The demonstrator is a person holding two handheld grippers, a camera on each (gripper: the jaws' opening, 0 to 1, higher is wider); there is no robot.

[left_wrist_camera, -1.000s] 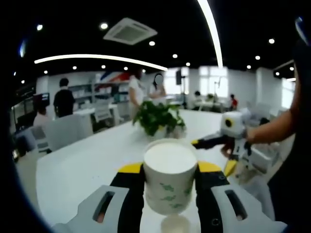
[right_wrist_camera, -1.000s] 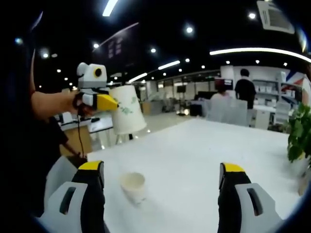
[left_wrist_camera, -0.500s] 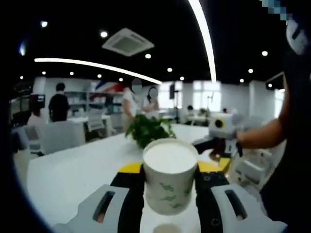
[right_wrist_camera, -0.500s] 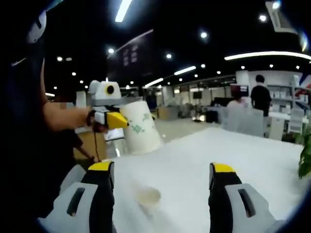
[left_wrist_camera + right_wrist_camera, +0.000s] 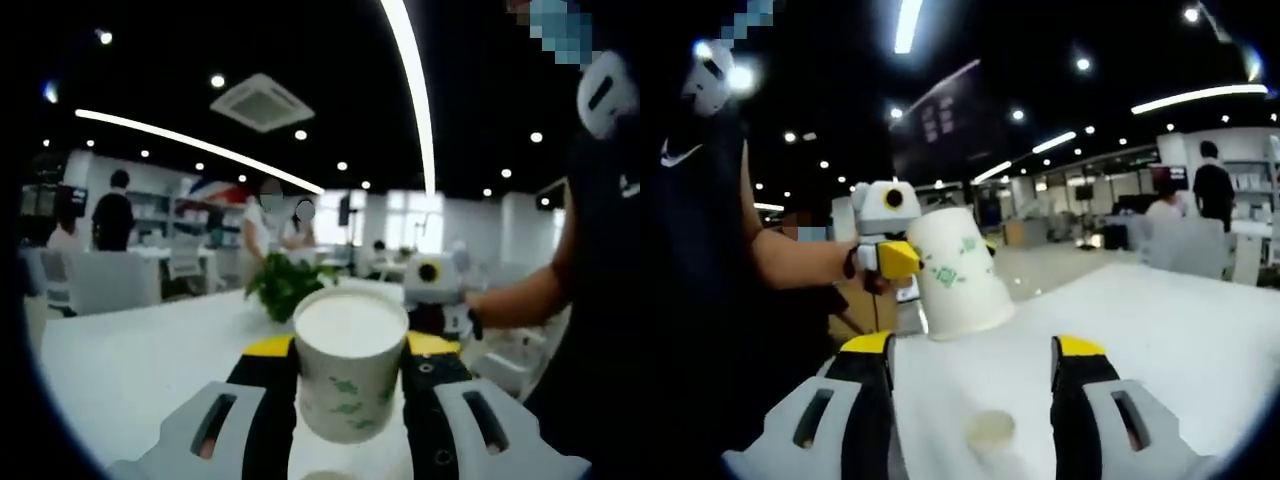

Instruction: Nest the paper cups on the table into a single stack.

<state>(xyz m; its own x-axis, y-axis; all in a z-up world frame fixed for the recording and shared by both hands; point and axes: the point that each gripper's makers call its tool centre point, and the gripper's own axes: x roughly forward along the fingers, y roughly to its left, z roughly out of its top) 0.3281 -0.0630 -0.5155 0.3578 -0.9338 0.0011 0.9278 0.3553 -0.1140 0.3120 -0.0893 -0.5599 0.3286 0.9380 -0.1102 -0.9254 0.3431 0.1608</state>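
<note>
Now right gripper (image 5: 970,365) narrower over table cup (image 5: 990,432).

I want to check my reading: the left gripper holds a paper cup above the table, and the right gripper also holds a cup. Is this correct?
Not quite. The left gripper does hold a paper cup, but the right gripper holds nothing: the right gripper view shows its jaws apart, with a second cup standing on the table between them.

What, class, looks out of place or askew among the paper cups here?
One thing: the left gripper holds a paper cup in the air, upside down and tilted, wide rim lowest. A second cup sits on the white table between the right gripper's jaws. No spills or damage show.
</note>
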